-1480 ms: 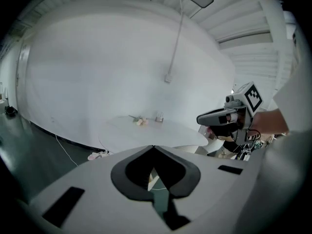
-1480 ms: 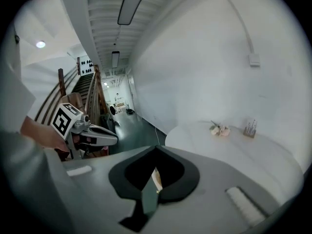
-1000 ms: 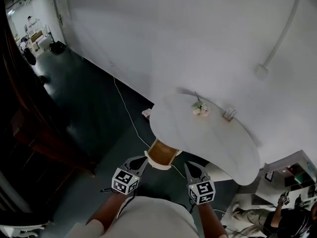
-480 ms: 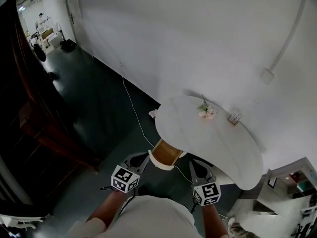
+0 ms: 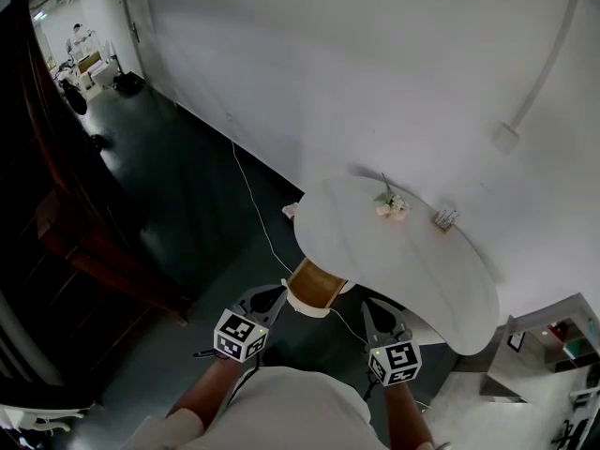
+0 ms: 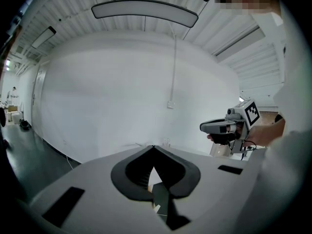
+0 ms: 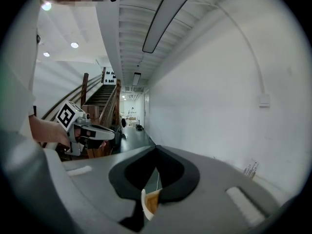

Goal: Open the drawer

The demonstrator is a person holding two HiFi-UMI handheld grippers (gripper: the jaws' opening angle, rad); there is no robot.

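Observation:
A white oval table stands against the wall. Under its near edge sits a tan wooden piece with a white rim, possibly the drawer; the same piece shows in the right gripper view. My left gripper hovers just left of this piece, jaws shut and empty. My right gripper is held just to its right under the table edge, jaws meeting at the tip, nothing held. The left gripper and the right gripper each point towards the wall.
White flowers and a small rack lie on the table's far side. A white cable runs across the dark floor. A dark wooden staircase fills the left. A shelf unit stands at the lower right.
The head view has swung slightly, so the table sits further right in it. Both grippers have risen a little and stay shut, side by side.

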